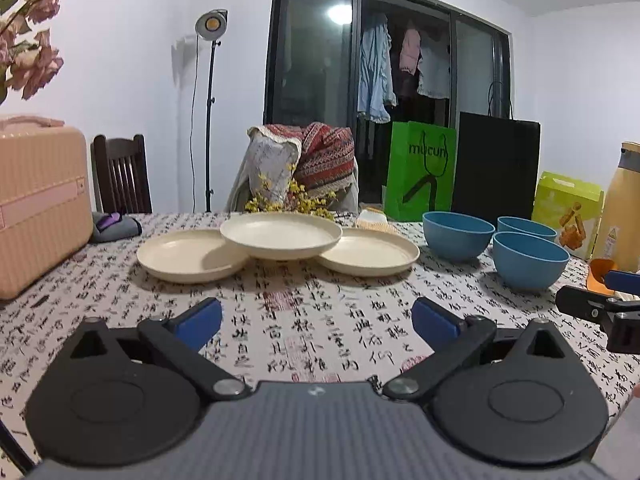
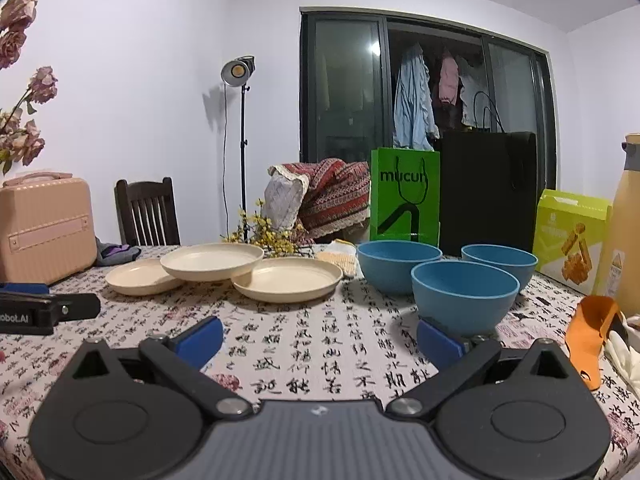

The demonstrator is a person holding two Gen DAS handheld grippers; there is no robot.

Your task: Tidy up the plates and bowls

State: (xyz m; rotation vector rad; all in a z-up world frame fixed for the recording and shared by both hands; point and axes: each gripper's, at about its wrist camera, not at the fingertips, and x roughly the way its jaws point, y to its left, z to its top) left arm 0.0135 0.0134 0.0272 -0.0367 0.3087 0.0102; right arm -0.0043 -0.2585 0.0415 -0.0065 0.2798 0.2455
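Left gripper (image 1: 316, 322) is spread wide, nothing btwn the blue pads, hovering low over the calligraphy-print tablecloth (image 1: 304, 320). Right gripper (image 2: 318, 338) same deal, fingers wide apart and empty, w/ its right pad just in front of the nearest blue bowl (image 2: 464, 294).

Further out: three cream plates (image 1: 280, 236) mid-table. The middle one sits tilted, propped on the rims of the left plate (image 1: 188, 256) and right plate (image 1: 368, 254). To the right of those, three blue bowls in a loose cluster, upright, close together; can't tell if they touch.

Around the edges: pink case (image 1: 40, 204) far left, green bag (image 2: 404, 196) and black bag (image 2: 488, 192) at the back, orange thing (image 2: 588, 340) on the right.
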